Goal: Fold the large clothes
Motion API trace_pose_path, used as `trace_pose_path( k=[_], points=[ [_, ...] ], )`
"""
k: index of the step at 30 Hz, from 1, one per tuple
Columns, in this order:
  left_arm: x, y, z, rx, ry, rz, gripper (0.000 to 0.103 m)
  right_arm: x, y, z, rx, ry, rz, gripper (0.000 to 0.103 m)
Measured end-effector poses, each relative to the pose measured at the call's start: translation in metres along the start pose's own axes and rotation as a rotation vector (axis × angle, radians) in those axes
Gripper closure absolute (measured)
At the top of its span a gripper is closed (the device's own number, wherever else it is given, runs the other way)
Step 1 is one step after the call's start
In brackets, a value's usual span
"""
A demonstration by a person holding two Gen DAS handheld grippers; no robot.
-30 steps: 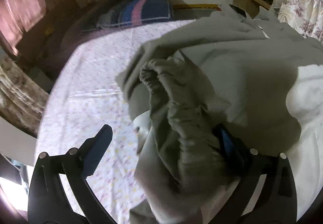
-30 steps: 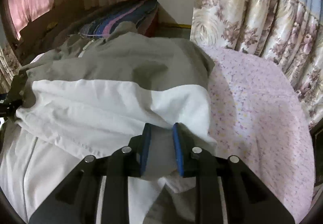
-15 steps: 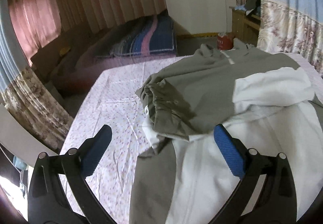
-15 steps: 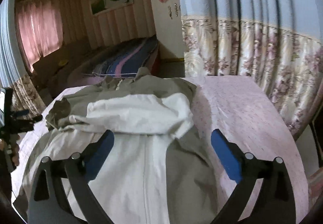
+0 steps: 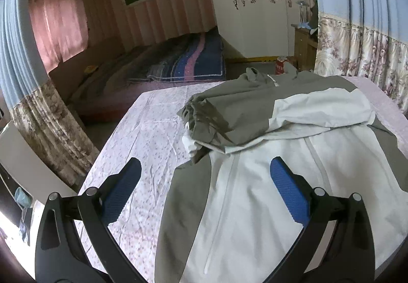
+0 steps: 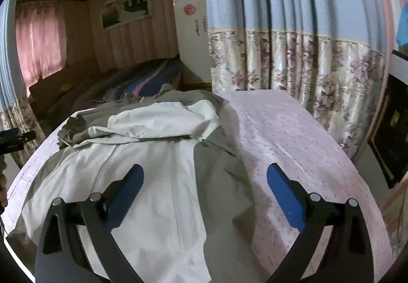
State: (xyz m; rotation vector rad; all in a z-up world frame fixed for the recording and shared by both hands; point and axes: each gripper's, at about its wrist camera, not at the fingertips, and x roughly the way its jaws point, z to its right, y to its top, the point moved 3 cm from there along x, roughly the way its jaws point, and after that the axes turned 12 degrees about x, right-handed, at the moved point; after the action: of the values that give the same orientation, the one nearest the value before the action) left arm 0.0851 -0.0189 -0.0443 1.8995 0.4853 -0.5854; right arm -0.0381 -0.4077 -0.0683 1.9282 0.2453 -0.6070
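You are holding both grippers above a grey-and-white zip jacket (image 5: 267,181) that is lying front-up across a bed covered in a pink floral sheet (image 5: 142,135). The left gripper (image 5: 205,188) is hovering over the jacket's left edge with its fingers spread wide and nothing between them; one blue pad is sitting over bare sheet, the other over the white front panel. The right gripper (image 6: 205,196) is likewise hanging with fingers spread and empty, one pad over the white panel, the other over the sheet beside the grey side panel.

The fold is looking partly done. The sleeves (image 5: 301,114) are lying across the upper chest, grey and white cloth overlapping, with a bunched grey cuff (image 5: 201,114) poking out near the left shoulder. The hood or collar (image 5: 255,74) is resting at the far end of the bed. The body below the sleeves is lying flat and unfolded, its zip (image 6: 176,196) running straight toward you.

What seems to be remaining: tidying that bunched cuff, then bringing the hem up over the chest, likely in one or two folds. The hem itself is sitting out of view below both cameras.
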Motion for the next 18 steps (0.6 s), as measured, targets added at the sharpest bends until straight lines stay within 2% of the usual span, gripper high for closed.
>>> trace_pose_path(
  k=[12, 18],
  points=[
    [-0.024, -0.039, -0.004, -0.052, 0.003, 0.0, 0.003, -0.015, -0.033, 0.015, 0.01, -0.048, 0.032, 0.006],
    [-0.031, -0.077, -0.01, -0.099, -0.003, 0.005, 0.003, -0.026, -0.056, 0.02, 0.006, -0.069, 0.044, 0.006]
  ],
)
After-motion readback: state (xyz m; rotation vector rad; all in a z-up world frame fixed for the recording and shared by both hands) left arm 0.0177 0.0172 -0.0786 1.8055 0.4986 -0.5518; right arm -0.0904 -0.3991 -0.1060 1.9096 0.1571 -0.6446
